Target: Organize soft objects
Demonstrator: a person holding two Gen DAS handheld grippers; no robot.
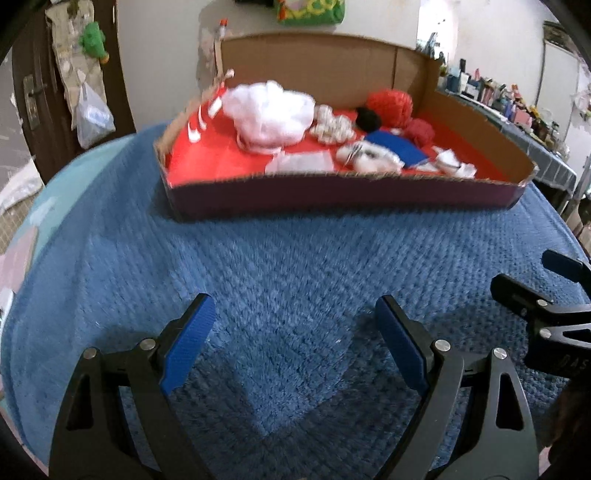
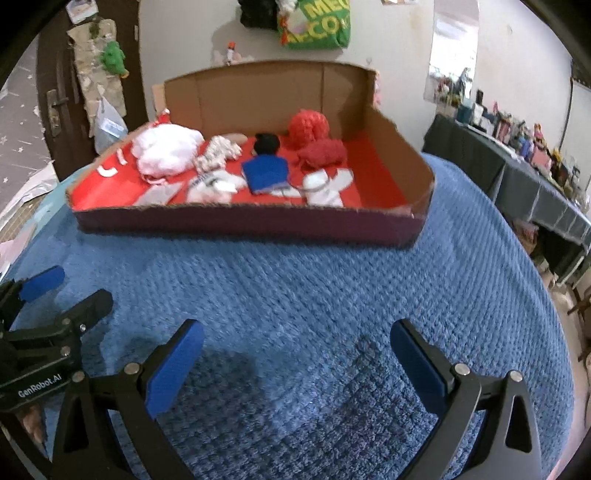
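Observation:
A shallow cardboard box (image 1: 332,195) (image 2: 240,221) with a red floor stands on a blue knitted blanket (image 1: 288,266) (image 2: 314,288). In it lie a white fluffy bundle (image 1: 269,110) (image 2: 166,149), a red pompom (image 1: 389,103) (image 2: 308,125), a second red tuft (image 2: 323,153), a black ball (image 1: 368,118) (image 2: 266,143), a blue cloth (image 1: 397,147) (image 2: 266,171) and white pieces (image 1: 369,158) (image 2: 325,186). My left gripper (image 1: 295,314) (image 2: 68,288) is open and empty above the blanket. My right gripper (image 2: 297,336) (image 1: 532,273) is open and empty beside it.
A brown door (image 2: 51,96) with hanging bags is at the left. A green bag (image 2: 317,26) hangs on the white wall behind the box. A dark table (image 2: 517,166) crowded with small items runs along the right.

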